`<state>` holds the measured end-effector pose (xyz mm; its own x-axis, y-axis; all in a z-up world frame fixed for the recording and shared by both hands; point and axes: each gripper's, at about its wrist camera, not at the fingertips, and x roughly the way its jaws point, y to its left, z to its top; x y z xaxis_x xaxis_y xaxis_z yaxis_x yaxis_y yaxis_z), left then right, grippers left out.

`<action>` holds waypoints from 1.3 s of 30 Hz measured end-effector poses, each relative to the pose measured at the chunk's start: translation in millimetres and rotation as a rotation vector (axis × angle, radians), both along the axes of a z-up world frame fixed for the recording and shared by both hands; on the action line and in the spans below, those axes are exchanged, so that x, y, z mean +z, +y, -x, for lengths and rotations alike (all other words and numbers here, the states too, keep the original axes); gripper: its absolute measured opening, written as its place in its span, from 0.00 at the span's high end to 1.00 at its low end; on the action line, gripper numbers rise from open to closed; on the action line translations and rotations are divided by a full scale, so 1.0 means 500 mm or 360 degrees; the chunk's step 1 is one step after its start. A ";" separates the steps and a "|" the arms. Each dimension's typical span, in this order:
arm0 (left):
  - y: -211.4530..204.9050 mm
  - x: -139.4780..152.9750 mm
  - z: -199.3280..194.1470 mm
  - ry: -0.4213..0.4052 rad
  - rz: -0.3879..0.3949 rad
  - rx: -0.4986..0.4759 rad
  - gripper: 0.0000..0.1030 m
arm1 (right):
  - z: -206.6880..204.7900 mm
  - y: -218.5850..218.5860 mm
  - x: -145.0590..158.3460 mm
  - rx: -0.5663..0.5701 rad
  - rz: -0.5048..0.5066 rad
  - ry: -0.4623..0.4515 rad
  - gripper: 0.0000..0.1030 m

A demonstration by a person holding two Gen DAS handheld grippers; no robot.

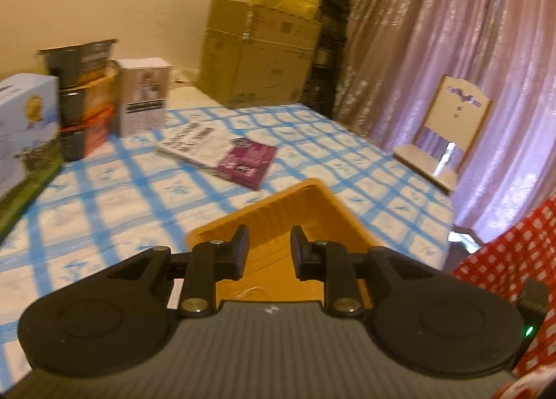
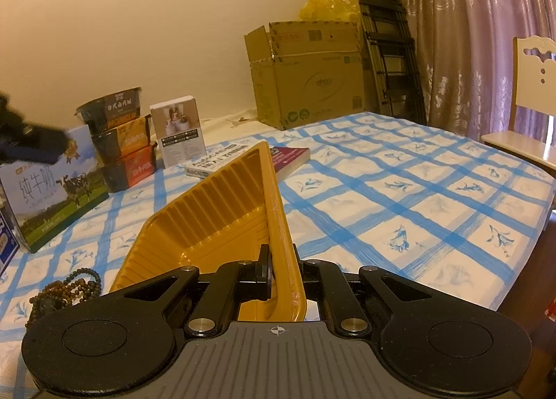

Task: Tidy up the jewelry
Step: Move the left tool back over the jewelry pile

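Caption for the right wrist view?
Right tongs clamp the tilted yellow tray's rim; bead strands lie beside it.

A home room: checked tablecloth (image 2: 399, 169), curtains (image 2: 469, 34), food cartons (image 2: 121, 141), dining chair (image 2: 531, 93)

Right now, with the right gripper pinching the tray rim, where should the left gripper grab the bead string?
Take the bead string at the loop lying nearest the yellow tray, coming from above with the left gripper open. It lies heaped flat on the checked tablecloth, so no side offers an edge; a raised loop is likely the easiest pinch. The right gripper holds the tray's rim.
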<state>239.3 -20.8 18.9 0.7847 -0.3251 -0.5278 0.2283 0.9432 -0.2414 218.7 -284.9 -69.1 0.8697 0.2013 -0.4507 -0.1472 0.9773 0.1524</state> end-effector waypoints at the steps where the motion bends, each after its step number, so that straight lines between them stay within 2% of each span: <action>1: 0.018 -0.002 0.008 0.0009 -0.0027 0.0030 0.76 | 0.000 -0.001 0.000 -0.0002 -0.0002 0.0004 0.93; 9: 0.149 -0.034 0.078 0.0112 -0.0170 0.0300 0.74 | 0.002 -0.004 -0.004 -0.0007 0.0001 0.0014 0.93; 14: 0.214 -0.078 0.122 0.0223 -0.0125 0.0471 0.73 | 0.005 -0.002 -0.004 -0.0006 0.0019 0.0011 0.93; 18: 0.234 -0.124 0.154 0.0319 -0.0092 0.0541 0.73 | 0.005 0.002 -0.003 -0.0006 0.0027 0.0016 0.93; 25: 0.220 -0.191 0.189 0.0451 -0.0052 0.0545 0.73 | 0.007 0.002 -0.003 -0.0007 0.0033 0.0017 0.93; 30: 0.188 -0.229 0.185 0.0492 -0.0160 0.0478 0.73 | 0.009 -0.001 -0.005 -0.0009 0.0034 0.0022 0.93; 39: 0.169 -0.271 0.158 0.0525 -0.0184 0.0457 0.73 | 0.008 -0.001 -0.004 -0.0009 0.0033 0.0022 0.93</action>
<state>160.4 63.7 -116.6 0.6182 -0.0430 -0.7848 -0.1181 0.9821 -0.1468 214.6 -285.2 -71.2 0.8645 0.1868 -0.4666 -0.1397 0.9811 0.1339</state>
